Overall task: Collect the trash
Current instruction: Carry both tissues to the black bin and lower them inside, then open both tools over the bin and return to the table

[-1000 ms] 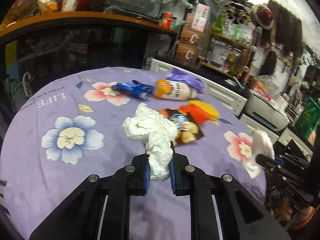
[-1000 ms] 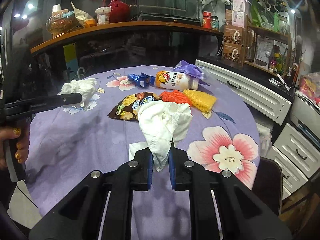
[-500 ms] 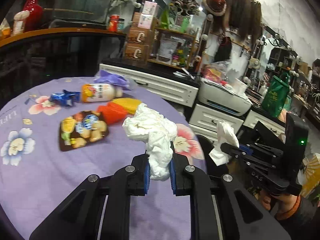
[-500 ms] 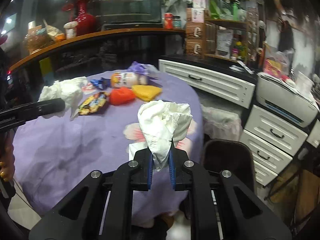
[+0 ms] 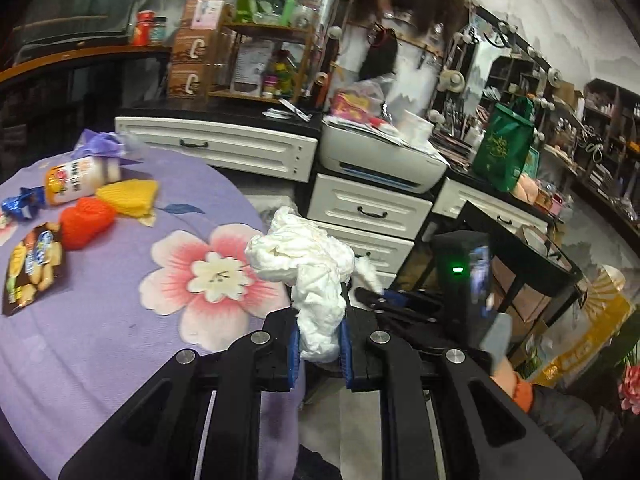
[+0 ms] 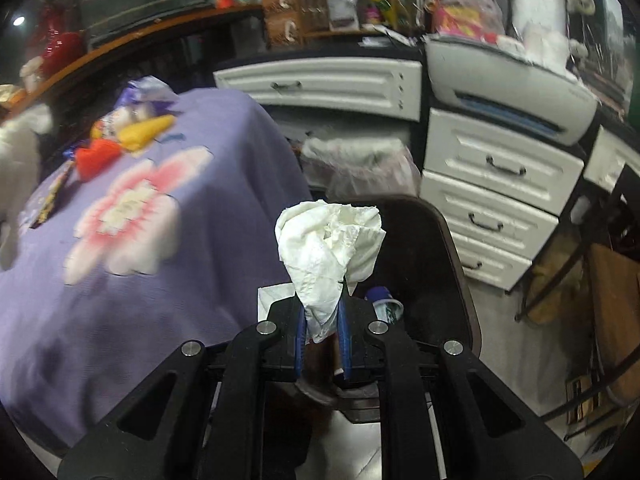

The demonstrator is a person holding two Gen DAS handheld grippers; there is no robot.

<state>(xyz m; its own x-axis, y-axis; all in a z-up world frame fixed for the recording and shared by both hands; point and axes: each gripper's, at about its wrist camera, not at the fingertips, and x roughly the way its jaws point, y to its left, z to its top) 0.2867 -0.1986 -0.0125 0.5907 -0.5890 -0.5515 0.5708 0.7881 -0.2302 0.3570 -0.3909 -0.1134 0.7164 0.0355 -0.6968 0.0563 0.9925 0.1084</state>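
Clamping a crumpled tissue (image 5: 304, 272) in the left gripper (image 5: 320, 344) just off the purple table's (image 5: 120, 344) edge; pinching another tissue wad (image 6: 328, 248) in the right gripper (image 6: 322, 332), beside that table, above a dark bin (image 6: 440, 264).

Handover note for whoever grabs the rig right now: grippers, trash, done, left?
Left gripper: shut on a crumpled tissue, at the table edge.
Right gripper: shut on a second tissue, over a dark bin by the table; a cup lies in it.
Done: both tissues picked up.
Left: drop both in the bin, then clear the table: bottle, yellow net, red net, snack bag, blue wrapper, purple wrapper.
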